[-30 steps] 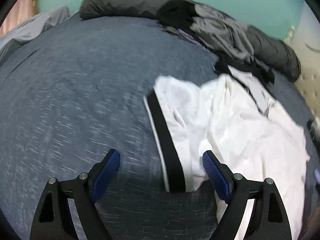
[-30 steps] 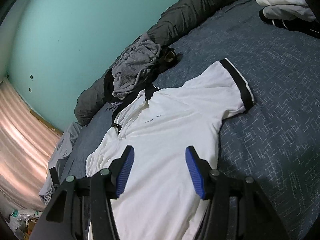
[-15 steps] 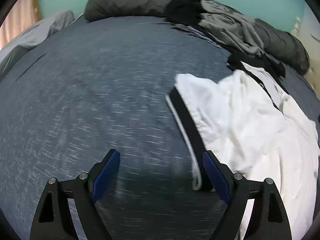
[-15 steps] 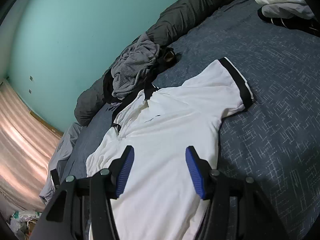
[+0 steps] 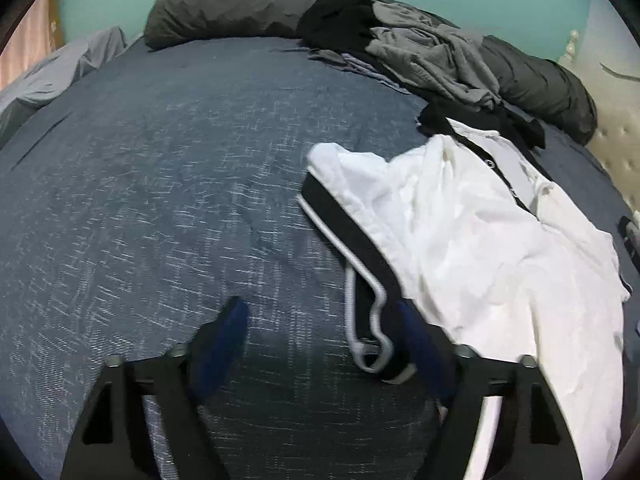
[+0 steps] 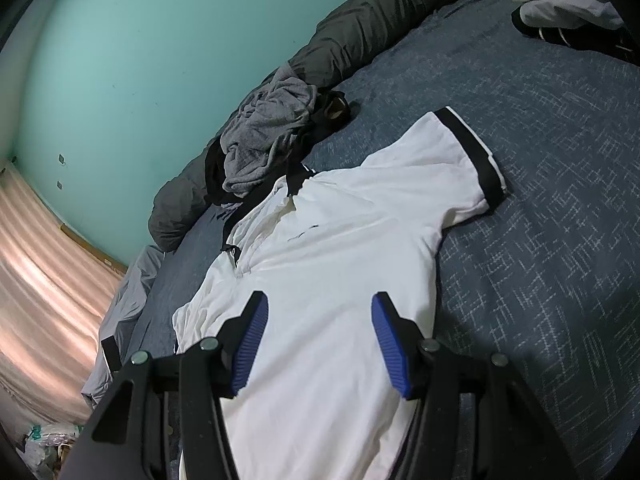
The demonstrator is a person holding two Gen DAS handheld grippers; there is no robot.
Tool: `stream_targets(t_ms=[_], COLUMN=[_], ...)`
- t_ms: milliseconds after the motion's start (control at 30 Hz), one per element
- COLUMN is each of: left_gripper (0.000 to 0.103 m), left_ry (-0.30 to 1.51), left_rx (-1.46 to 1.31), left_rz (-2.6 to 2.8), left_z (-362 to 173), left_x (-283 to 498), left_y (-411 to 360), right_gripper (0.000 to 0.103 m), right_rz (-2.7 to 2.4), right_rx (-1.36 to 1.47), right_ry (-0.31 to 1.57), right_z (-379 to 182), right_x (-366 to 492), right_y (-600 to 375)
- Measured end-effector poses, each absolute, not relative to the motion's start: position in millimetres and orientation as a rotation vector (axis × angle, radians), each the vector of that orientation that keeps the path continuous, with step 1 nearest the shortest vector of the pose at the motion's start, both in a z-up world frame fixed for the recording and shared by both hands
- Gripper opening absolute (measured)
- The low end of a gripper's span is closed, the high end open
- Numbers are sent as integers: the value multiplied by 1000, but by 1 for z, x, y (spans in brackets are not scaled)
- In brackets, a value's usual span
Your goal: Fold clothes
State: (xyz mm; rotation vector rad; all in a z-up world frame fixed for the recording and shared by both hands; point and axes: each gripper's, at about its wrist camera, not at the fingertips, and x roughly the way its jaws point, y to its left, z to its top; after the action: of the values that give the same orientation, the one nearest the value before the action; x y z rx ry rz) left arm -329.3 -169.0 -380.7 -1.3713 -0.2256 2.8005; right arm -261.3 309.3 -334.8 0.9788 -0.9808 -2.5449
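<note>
A: Starting at the left, what was found?

B: In the left wrist view, bare blue bedspread (image 5: 168, 208) was seen on that side. The left gripper (image 5: 320, 344) was aimed steeply down at it, its jaws partly open and closing. The black-banded sleeve cuff (image 5: 360, 280) of the white polo shirt (image 5: 480, 248) was lying between them, close against the right-hand pad. No pressing of the pads on the cloth could be made out.

A: Why was the cuff approached that way?

B: It was judged that the sleeve was to be pinched at its edge so it could be drawn inward over the body of the shirt, as a first fold.

A: And further right?

B: In the right wrist view the shirt was seen spread front-up on the bed, collar (image 6: 296, 178) toward the far side, the other sleeve (image 6: 460, 160) laid out flat. The right gripper (image 6: 320, 344) was held low over the shirt's lower body, jaws about half open. Cloth was seen between them, but no grip could be made out. It was probably kept there to steady the shirt or wait for its own pinch.

A: Any containers?

B: None were seen. A loose heap of grey and black clothes (image 6: 264, 136) was left beside the dark bolster (image 6: 360, 32) along the far edge, and more folded-looking white and black cloth (image 6: 560, 12) was lying at the right corner, well apart from the shirt.
</note>
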Motion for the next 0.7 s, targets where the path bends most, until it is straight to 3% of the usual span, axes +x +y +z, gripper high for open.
stream_targets(t_ms=[133,267,300,700], left_gripper=[34,15,4,0], left_ry=[-295,-301,-297,-312], left_rx=[-1353,-1345,-1340,-1263], left_rz=[2735,2711,2716,2812], left_z=[-382,-383,-382,-343], left_x=[-336,-337,-337,-306], left_y=[-166,-162,-161,-184], right_gripper=[55,55,55,55], right_rz=[-2545,-2545,-2544,-2519], right_rx=[981,984,984,977], right_ry=[-982,-988,-989,-1009], right_z=[-336,-337,-337,-336], right_x=[-261,-261,-261,-263], right_y=[309,309,310,308])
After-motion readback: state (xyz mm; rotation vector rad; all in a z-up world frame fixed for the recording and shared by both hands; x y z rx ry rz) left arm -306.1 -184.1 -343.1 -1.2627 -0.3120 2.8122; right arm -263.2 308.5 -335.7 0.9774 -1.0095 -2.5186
